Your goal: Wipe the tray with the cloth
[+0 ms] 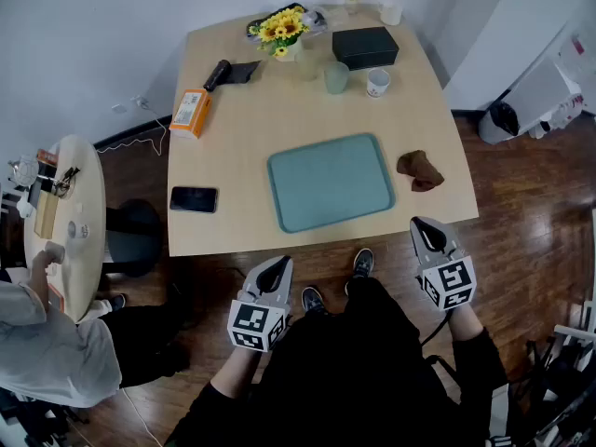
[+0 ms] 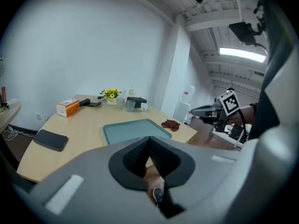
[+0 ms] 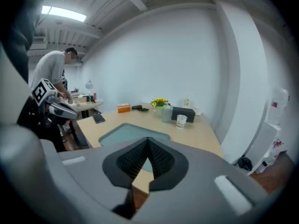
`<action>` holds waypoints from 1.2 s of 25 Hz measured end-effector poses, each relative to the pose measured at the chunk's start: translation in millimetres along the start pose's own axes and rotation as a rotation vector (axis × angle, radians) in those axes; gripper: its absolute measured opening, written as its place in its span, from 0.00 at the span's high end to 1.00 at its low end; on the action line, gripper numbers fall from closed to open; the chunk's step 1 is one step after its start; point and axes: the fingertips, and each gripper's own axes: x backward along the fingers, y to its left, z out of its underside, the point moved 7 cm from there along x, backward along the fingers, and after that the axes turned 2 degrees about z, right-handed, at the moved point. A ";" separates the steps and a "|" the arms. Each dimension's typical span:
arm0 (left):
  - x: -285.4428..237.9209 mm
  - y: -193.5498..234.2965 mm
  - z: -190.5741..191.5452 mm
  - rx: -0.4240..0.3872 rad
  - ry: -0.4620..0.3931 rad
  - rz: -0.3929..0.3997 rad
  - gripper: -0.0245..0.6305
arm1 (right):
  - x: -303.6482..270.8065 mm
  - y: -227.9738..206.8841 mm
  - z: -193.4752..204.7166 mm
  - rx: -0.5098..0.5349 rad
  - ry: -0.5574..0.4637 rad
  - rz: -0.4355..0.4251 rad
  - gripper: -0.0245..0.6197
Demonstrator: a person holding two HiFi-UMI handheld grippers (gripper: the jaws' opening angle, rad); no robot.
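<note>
A teal tray (image 1: 331, 182) lies empty near the front edge of the wooden table (image 1: 279, 110). A crumpled brown cloth (image 1: 420, 169) rests on the table just right of the tray. Both grippers hang off the table, in front of its near edge. My left gripper (image 1: 276, 270) is shut and holds nothing, below the tray's left corner. My right gripper (image 1: 427, 232) is shut and empty too, below the cloth. The left gripper view shows the tray (image 2: 133, 129) and cloth (image 2: 171, 123) ahead, and the right gripper view shows the tray (image 3: 125, 132) beyond its closed jaws.
A black phone (image 1: 194, 198) lies left of the tray. At the table's far side stand an orange box (image 1: 191, 112), flowers (image 1: 282, 30), a glass (image 1: 336, 77), a white cup (image 1: 377, 82) and a black box (image 1: 365, 47). A person (image 1: 42, 343) sits at a small round table (image 1: 70, 212) on the left.
</note>
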 end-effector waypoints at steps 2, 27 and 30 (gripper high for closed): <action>-17.2 12.3 -1.6 0.047 0.026 -0.026 0.96 | -28.2 -41.1 5.8 0.044 0.046 0.062 0.95; -129.9 73.5 -37.7 0.094 0.302 -0.319 0.71 | -191.6 -178.6 95.3 0.103 0.570 -0.157 0.78; -136.6 103.5 -17.4 0.124 0.380 -0.326 0.71 | -190.0 -182.5 82.9 0.056 0.552 -0.123 0.79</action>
